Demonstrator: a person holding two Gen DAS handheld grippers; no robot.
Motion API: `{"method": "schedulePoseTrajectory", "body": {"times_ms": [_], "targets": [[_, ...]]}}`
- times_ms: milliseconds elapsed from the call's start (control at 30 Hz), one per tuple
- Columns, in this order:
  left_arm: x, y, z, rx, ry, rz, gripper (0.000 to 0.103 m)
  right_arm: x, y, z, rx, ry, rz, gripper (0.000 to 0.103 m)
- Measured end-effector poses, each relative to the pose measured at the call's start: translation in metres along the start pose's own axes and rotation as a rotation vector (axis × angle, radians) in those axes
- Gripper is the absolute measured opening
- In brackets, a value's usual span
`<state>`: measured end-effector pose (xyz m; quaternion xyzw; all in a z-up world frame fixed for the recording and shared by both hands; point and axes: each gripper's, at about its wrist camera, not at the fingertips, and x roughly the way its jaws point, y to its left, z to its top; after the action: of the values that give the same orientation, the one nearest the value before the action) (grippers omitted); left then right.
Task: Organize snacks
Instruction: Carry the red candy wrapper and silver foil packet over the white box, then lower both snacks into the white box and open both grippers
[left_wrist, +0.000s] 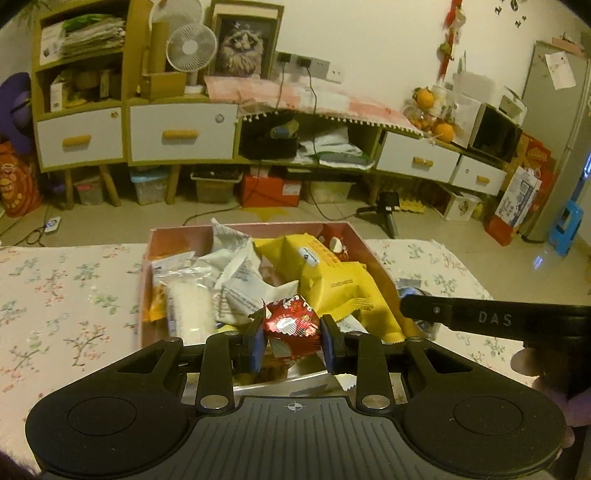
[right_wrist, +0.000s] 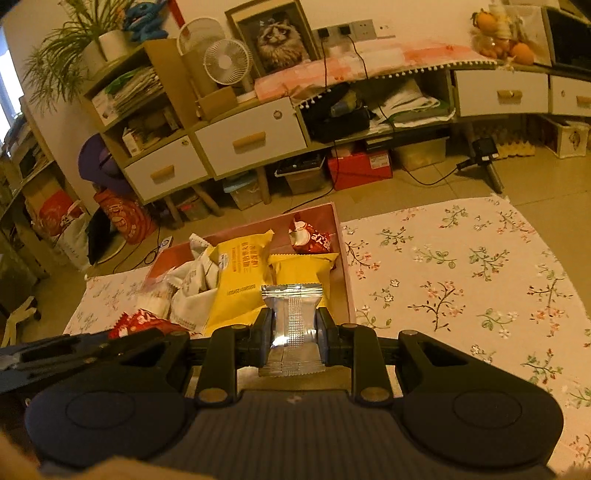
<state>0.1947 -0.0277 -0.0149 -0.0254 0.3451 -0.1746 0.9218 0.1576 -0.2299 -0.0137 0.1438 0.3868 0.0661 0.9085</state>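
Your left gripper (left_wrist: 291, 341) has its jaws clamped on a crinkled red foil snack packet (left_wrist: 291, 323), held over the near end of the shallow pink cardboard box (left_wrist: 177, 236). Your right gripper (right_wrist: 294, 332) pinches a flat silver foil sachet (right_wrist: 293, 314), its long axis running along the jaws, just short of the box's near right corner. The box lies straight ahead of both grippers on the floral-clothed worktop (right_wrist: 461, 280); the left is nearer its open space.
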Motion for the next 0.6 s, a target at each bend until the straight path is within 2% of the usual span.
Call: {"method": "schedulePoseTrajectory", "body": {"times_ms": [233,500,600], "targets": [[0.018,-0.001,0.001,0.01,0.033,-0.003,0.028,0.008,-0.001,0.001,0.009,0.01,-0.006,0.024],[0.02,0.004,0.003,-0.016,0.024,-0.01,0.032,0.006,-0.001,0.003,0.028,0.004,-0.009,0.038],[0.019,0.001,0.004,-0.005,0.021,-0.005,0.038,0.005,-0.001,0.004,0.026,0.001,-0.011,0.043]]}}
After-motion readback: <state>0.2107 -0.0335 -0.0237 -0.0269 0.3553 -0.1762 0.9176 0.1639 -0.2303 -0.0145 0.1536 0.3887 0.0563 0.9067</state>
